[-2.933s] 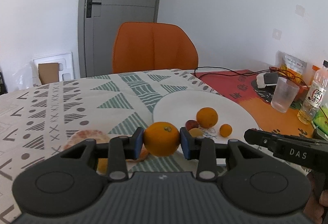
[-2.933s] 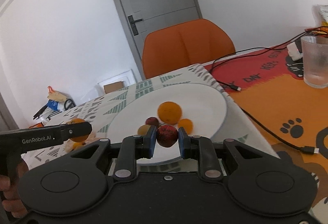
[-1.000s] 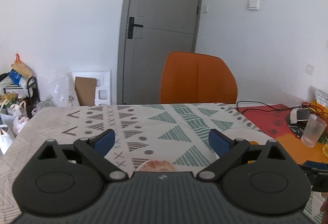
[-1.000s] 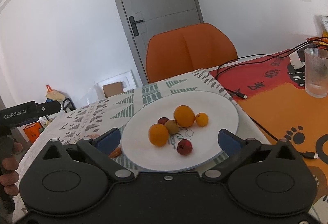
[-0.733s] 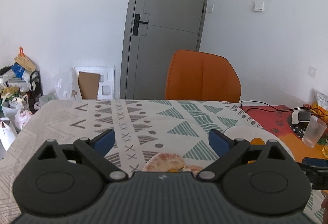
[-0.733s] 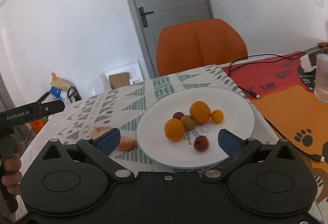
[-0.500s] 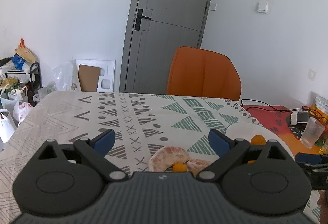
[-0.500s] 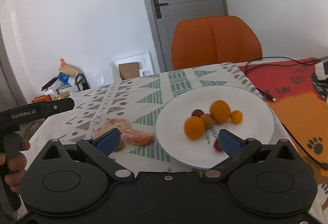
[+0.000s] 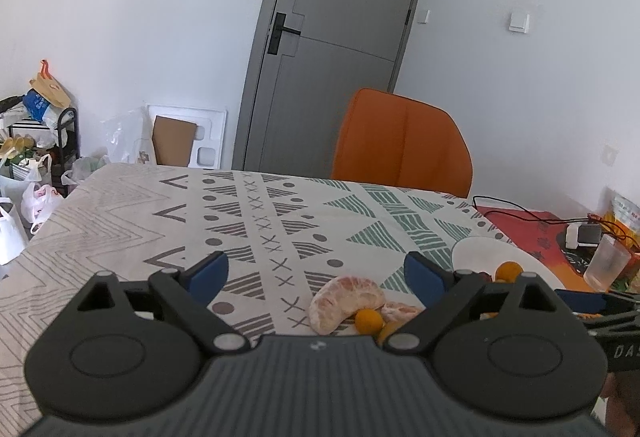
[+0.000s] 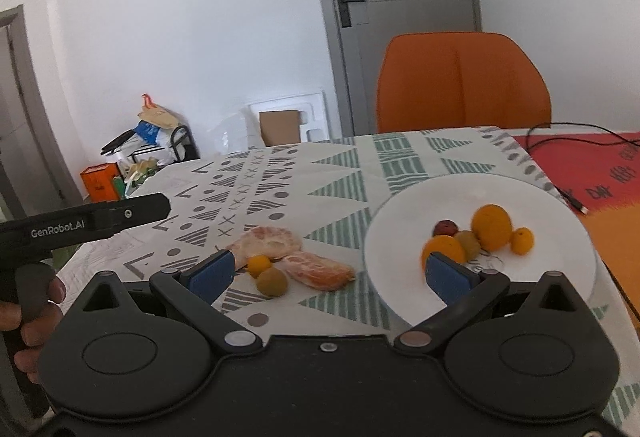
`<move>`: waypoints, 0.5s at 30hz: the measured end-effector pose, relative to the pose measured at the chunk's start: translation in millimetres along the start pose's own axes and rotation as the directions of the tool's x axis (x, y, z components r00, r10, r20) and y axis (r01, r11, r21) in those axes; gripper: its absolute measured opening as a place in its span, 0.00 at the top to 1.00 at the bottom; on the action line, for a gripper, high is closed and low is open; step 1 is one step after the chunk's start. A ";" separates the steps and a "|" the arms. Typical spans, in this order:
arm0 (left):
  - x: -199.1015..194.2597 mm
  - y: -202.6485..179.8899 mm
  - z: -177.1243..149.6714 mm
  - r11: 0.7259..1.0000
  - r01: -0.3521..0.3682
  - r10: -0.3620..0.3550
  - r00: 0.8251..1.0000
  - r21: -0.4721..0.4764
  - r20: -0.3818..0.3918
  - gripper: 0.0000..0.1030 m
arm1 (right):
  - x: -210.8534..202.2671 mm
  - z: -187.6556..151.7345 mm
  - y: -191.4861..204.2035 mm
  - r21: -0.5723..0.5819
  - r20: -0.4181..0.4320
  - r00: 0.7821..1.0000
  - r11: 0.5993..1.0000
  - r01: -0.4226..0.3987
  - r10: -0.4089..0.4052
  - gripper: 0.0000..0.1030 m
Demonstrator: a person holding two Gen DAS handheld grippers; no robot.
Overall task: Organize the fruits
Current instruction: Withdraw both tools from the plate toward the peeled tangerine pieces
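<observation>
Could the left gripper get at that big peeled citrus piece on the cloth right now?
Probably yes. The left gripper is open and empty, and the peeled citrus piece lies just ahead between its fingers, nothing blocking; a small orange fruit touches its near side.

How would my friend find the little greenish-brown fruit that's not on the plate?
Find the white plate on the patterned tablecloth; beside it lie two peeled citrus pieces. In front of them sit two small round fruits. Pick the olive-brown fruit, nearest the camera, not the small orange fruit touching it.
</observation>
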State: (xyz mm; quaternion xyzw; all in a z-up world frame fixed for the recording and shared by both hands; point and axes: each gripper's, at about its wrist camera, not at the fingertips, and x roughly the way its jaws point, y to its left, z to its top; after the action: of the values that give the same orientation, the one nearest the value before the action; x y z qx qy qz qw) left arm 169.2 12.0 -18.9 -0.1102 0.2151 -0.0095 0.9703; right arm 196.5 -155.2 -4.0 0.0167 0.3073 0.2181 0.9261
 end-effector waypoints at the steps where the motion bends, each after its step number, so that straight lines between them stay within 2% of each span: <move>1: 0.7 0.8 -0.8 1.000 0.000 0.000 1.000 -0.002 0.001 0.11 | 1.9 -0.3 2.3 -0.009 0.000 1.000 1.000 -0.005 0.005 0.00; 4: 4.4 4.2 -3.3 1.000 0.000 0.000 1.000 -0.012 -0.008 0.16 | 7.7 -1.0 6.8 -0.027 -0.003 1.000 0.999 -0.020 0.020 0.05; 9: 11.9 12.2 -8.4 0.999 -0.004 0.003 1.000 -0.033 -0.031 0.25 | 21.5 -2.5 10.0 -0.028 -0.038 0.998 0.999 -0.041 0.040 0.26; 15: 20.3 23.7 -15.4 0.998 -0.017 0.014 0.999 -0.058 -0.050 0.30 | 40.7 -7.7 12.9 -0.026 -0.081 0.996 0.999 -0.039 0.037 0.42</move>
State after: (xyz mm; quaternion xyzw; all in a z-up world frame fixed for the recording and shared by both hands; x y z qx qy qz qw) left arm 180.5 30.5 -46.1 -0.1367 0.2399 0.0015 0.9611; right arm 216.2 -127.5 -30.9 0.0009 0.3408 0.2406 0.9088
